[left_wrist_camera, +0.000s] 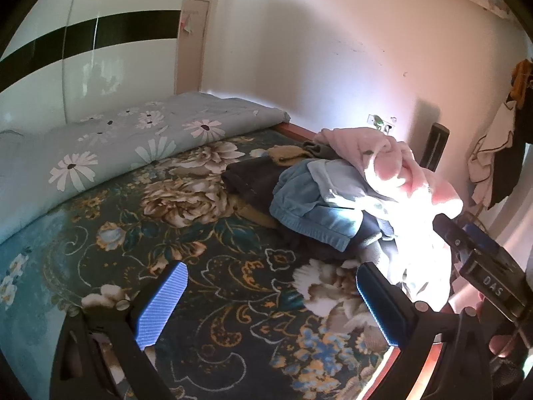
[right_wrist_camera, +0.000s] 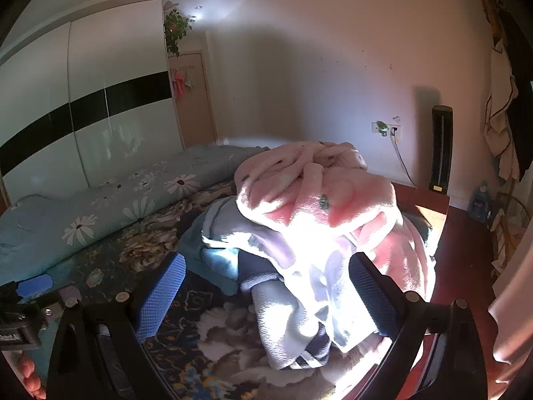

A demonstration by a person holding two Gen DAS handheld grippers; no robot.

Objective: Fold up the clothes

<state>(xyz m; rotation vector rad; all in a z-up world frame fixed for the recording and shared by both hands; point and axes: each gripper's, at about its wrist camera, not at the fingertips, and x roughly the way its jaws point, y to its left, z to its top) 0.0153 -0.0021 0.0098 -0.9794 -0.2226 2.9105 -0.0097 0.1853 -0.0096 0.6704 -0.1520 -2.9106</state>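
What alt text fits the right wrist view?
Open right gripper faces a sunlit heap of unfolded clothes, topped by a fluffy pink fleece garment, on a dark floral bedspread; a rolled daisy-print blue quilt lies behind.

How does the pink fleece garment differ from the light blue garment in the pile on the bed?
The pink fleece garment lies on top of the pile; the light blue garment sits lower, partly beneath it. The pink one looks fluffy and bulkier; the blue one thinner, with a ribbed hem. Both are crumpled and unfolded.

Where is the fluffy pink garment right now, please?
In both views, the fluffy pink garment crowns the clothes pile on the bed's right side, near the wall socket.
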